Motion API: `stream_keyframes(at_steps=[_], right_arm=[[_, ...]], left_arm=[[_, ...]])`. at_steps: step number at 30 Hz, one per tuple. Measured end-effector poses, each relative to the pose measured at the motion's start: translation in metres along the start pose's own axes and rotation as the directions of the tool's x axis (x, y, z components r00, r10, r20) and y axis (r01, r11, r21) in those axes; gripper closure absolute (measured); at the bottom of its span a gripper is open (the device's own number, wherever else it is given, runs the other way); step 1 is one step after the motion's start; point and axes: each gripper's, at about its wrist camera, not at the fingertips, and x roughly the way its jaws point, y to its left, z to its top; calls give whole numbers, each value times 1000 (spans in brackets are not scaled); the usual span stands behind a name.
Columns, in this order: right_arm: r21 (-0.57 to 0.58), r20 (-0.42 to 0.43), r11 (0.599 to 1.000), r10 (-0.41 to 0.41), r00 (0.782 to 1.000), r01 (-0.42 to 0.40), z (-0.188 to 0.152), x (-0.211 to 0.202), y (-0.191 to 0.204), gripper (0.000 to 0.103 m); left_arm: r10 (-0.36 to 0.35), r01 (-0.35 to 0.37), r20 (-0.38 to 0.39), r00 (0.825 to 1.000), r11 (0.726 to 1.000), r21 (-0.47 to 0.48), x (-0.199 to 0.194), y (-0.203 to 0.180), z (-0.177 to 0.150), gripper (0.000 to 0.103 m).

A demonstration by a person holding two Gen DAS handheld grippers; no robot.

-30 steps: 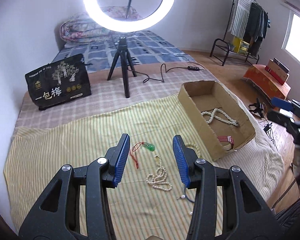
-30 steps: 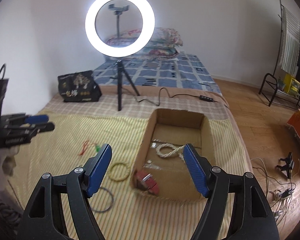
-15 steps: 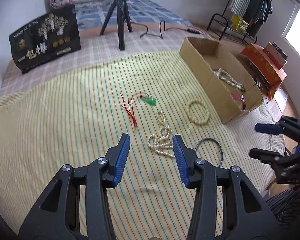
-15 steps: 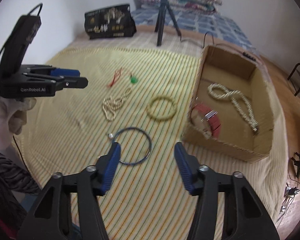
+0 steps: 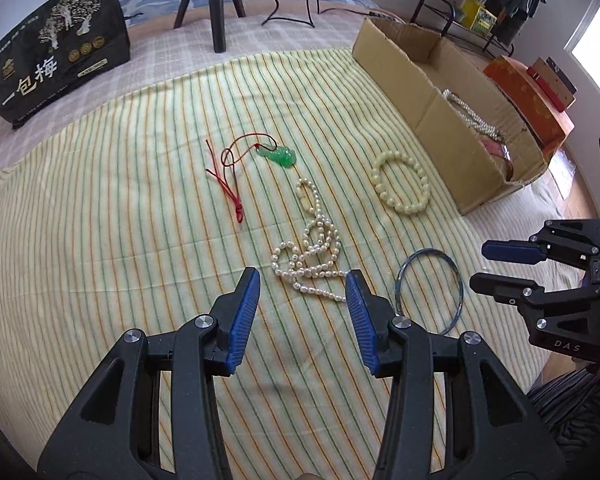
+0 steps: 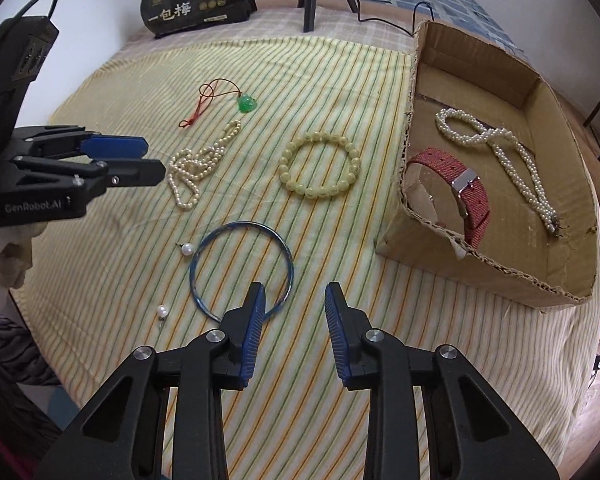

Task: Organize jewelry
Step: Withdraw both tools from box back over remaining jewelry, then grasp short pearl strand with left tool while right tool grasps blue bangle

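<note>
My left gripper (image 5: 303,280) hangs open just above the striped cloth, and a tangled pearl necklace (image 5: 306,258) (image 6: 192,168) lies right ahead of its tips. My right gripper (image 6: 295,292) (image 5: 478,265) is closing with nothing pressed between its pads. The near rim of a thin blue bangle (image 6: 236,225) (image 5: 430,251) lies by its left finger. A cream bead bracelet (image 6: 285,168) and a green pendant (image 6: 247,104) on red cord lie farther off. The cardboard box (image 6: 460,268) holds a pearl rope (image 6: 512,168) and a red strap watch (image 6: 474,196).
Two loose pearl earrings (image 6: 187,249) lie left of the bangle. A black printed bag (image 5: 56,56) and a tripod (image 5: 216,0) with a cable stand at the far end of the bed. An orange box (image 5: 532,92) sits on the floor beyond the bed's right edge.
Both grippers have come down and tipped toward the cloth, so the ring light has left view. The right jaws have narrowed. The left jaws are as wide as before.
</note>
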Motion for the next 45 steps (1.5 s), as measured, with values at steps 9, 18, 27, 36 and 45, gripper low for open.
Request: stream_keyframes(at_steps=[9, 18, 27, 36, 45], right_arm=[[-18, -18, 1000, -2, 1000, 1, 4, 12, 3, 74], [1, -33, 1000, -2, 999, 2, 10, 24, 2, 74], [-25, -38, 999, -41, 998, 40, 15, 34, 12, 77], [-30, -25, 999, -35, 999, 34, 19, 43, 26, 100], [-33, 50, 999, 3, 999, -2, 25, 17, 25, 100]], left_arm=[[23, -23, -21, 1000, 1000, 13, 19, -7, 7, 58], [36, -36, -39, 999, 999, -2, 38, -12, 15, 57], [71, -71, -25, 997, 997, 23, 44, -15, 16, 62], [57, -57, -4, 998, 998, -6, 41, -8, 16, 95], [-14, 22, 82, 997, 995, -94, -2, 3, 19, 97]])
